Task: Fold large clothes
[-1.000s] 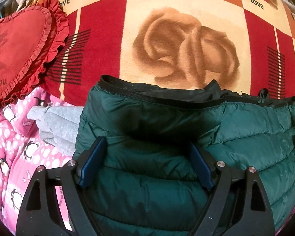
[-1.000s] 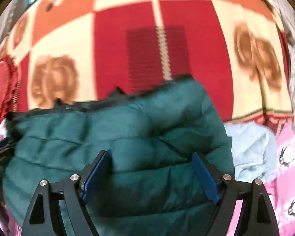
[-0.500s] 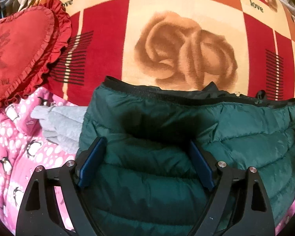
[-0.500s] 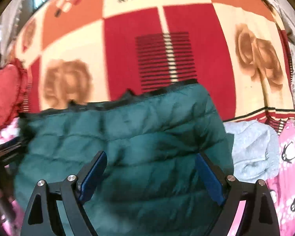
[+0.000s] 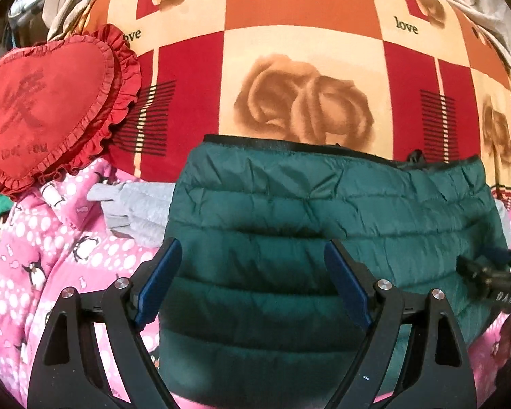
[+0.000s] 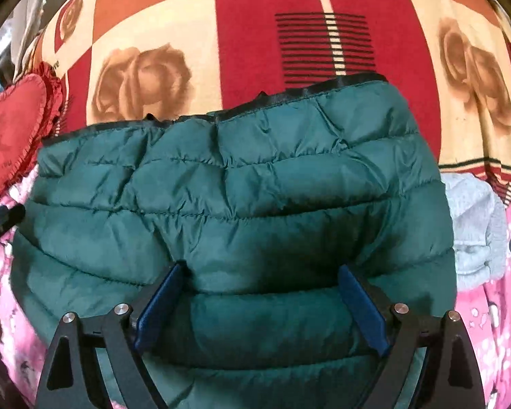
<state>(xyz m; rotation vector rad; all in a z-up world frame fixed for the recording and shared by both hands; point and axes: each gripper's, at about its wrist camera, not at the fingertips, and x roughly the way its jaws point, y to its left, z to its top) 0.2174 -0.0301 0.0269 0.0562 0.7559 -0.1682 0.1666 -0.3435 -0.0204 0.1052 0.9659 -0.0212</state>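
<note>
Green and puffy, the jacket lies folded in the middle of both views, on top of a pink penguin cloth and the near edge of a big blanket with red, orange and cream squares and brown roses. A black trim runs along the jacket's far edge.

The word "love" is printed on the blanket at 1 o'clock in the left wrist view, and again at 11 o'clock, partly covered by the red heart pillow. The pillow has faded words near its point; they look like "I love you" but are hard to read. White letters on the other tool at 3 o'clock are too small to read.

The left gripper points down at a slant over the jacket's left part. Its blue pads stand wide apart with jacket between them, and they do not squeeze it. The right gripper points down more steeply over the jacket's right part. Its pads are spread wide too, and hold nothing.

A grey garment peeks out from under the jacket on both sides, at 9 o'clock in the left view and 3 o'clock in the right view. Most of it is hidden. The jacket's near part is cut off at the bottom of both views.
</note>
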